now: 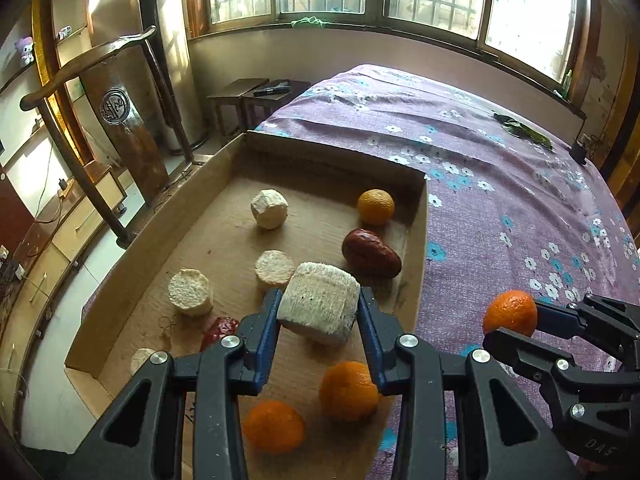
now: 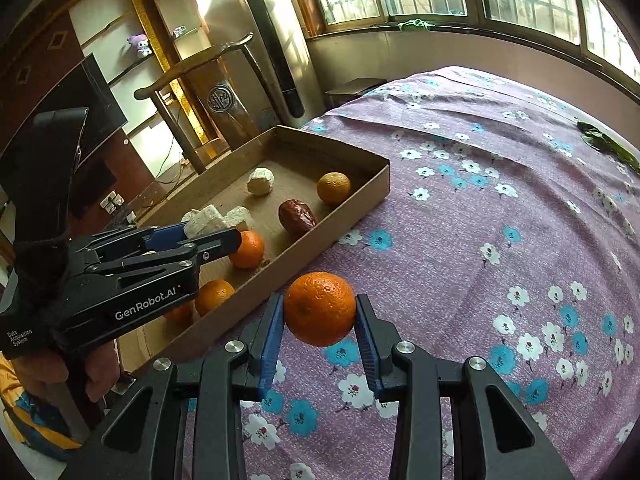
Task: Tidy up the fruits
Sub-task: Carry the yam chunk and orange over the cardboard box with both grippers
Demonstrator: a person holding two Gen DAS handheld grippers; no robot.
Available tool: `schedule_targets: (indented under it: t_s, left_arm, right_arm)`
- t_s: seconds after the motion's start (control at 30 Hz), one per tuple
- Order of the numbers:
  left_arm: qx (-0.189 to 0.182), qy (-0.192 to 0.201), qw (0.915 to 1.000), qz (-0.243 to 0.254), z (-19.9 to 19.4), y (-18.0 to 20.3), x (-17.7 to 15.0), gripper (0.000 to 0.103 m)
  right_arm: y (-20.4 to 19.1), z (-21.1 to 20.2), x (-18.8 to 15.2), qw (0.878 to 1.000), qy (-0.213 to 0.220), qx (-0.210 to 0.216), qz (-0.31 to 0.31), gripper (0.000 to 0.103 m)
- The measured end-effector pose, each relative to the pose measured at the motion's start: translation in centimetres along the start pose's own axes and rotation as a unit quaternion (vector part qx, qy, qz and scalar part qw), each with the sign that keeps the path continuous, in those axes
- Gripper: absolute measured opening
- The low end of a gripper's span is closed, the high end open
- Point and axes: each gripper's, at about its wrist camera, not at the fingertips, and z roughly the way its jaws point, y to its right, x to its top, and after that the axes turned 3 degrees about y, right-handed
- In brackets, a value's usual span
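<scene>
A shallow cardboard tray point(image 1: 418, 216) lies on a purple flowered bedspread point(image 1: 500, 184). My left gripper point(image 1: 319, 312) is shut on a pale fibrous cylinder piece point(image 1: 318, 302) and holds it over the tray; it shows in the right wrist view point(image 2: 204, 218) too. My right gripper point(image 2: 320, 316) is shut on an orange point(image 2: 319, 307) above the bedspread, just right of the tray; the left wrist view shows it point(image 1: 510, 313). In the tray lie three oranges point(image 1: 375, 207) point(image 1: 348, 390) point(image 1: 274, 426), a brown-red date point(image 1: 371, 253), a second red fruit point(image 1: 220, 328) partly hidden, and several pale pieces point(image 1: 269, 208).
A wooden chair point(image 1: 120, 128) and cabinets stand left of the bed. Small dark stools point(image 1: 256, 100) sit by the wall under the windows. A green leafy thing point(image 1: 524, 132) lies on the far right of the bed.
</scene>
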Motion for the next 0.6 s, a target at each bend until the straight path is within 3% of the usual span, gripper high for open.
schedule_targets:
  t_s: [0.33, 0.6]
  left_arm:
    - [0.010, -0.010, 0.9994, -0.032, 1.0, -4.1, 1.2, 0.037]
    - [-0.011, -0.034, 0.9983, -0.047, 2.5, -5.5, 2.2, 0.037]
  right_arm:
    - [-2.3, 2.3, 2.0, 0.999, -0.013, 0.014, -0.035, 0.039]
    - [-3.4, 5.0, 3.5, 0.998, -0.030, 0.023, -0.055, 0.039]
